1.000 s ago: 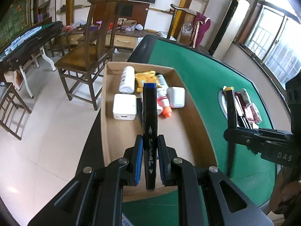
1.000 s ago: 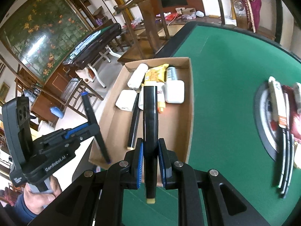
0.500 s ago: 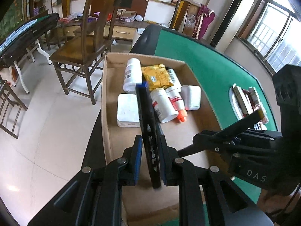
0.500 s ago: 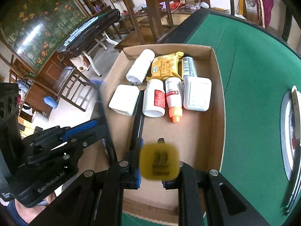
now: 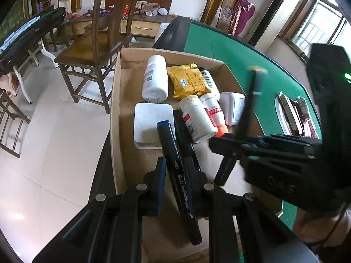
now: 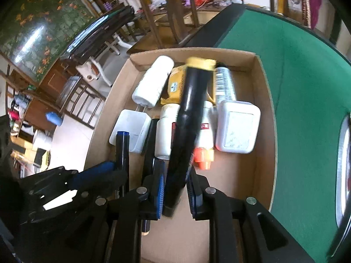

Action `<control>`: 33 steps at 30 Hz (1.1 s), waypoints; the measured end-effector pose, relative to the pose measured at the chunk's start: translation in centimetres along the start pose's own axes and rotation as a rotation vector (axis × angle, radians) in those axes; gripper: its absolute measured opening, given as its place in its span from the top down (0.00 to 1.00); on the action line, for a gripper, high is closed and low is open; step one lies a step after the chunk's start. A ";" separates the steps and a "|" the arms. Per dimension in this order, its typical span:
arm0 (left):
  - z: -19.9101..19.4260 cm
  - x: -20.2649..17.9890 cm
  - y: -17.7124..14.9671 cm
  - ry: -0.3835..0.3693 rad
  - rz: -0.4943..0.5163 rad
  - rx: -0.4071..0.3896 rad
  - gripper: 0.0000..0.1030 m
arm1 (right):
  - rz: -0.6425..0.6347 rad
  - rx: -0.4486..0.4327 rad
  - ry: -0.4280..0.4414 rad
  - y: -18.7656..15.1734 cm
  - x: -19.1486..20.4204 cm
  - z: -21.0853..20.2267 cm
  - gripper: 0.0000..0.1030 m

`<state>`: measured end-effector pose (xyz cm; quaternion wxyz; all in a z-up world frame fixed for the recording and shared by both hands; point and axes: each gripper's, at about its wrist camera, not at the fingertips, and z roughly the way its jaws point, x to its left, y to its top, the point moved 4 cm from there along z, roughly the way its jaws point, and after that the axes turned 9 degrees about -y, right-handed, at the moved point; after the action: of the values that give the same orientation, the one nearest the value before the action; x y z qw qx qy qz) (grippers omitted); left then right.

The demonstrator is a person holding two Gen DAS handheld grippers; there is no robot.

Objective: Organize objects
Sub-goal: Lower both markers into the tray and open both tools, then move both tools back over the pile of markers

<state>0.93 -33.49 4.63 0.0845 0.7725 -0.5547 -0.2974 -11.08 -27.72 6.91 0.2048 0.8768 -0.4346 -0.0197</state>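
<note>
Gripper [image 5: 175, 175] (left) over crowded box [image 5: 116, 114]

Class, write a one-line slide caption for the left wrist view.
Left gripper holds a blue-capped marker over the cardboard box of bottles.

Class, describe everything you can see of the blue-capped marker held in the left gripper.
The blue-capped marker is a slim black barrel, plastic by its look, with white lettering along its side and blue at both ends. It sits between the pads of the left gripper, slanted, its far cap leaning left over the cardboard box, above a white square item. Whether it touches anything below is unclear.
</note>
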 end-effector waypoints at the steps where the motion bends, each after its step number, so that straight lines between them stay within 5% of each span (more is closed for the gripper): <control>1: 0.1 -0.1 0.0 0.000 0.000 0.001 0.84 | -0.004 -0.006 -0.017 0.1 -0.1 0.1 0.79; 13: -0.9 -0.3 -0.7 0.003 -0.008 -0.002 0.84 | 0.102 -0.045 0.059 -0.6 -2.5 -3.6 0.69; 21: -1.8 -2.3 -1.2 -0.003 0.001 -0.017 0.75 | 0.166 -0.097 0.104 -3.4 -4.9 -8.0 0.69; 33: -0.8 -12.7 -1.4 -0.106 0.133 0.015 0.73 | 0.386 -0.214 -0.028 -12.5 -17.9 -15.7 0.69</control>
<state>-0.10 -21.58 9.29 0.0687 0.7178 -0.6107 -0.3273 -9.43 -1.78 14.00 0.2907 0.7501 -0.5927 -0.0383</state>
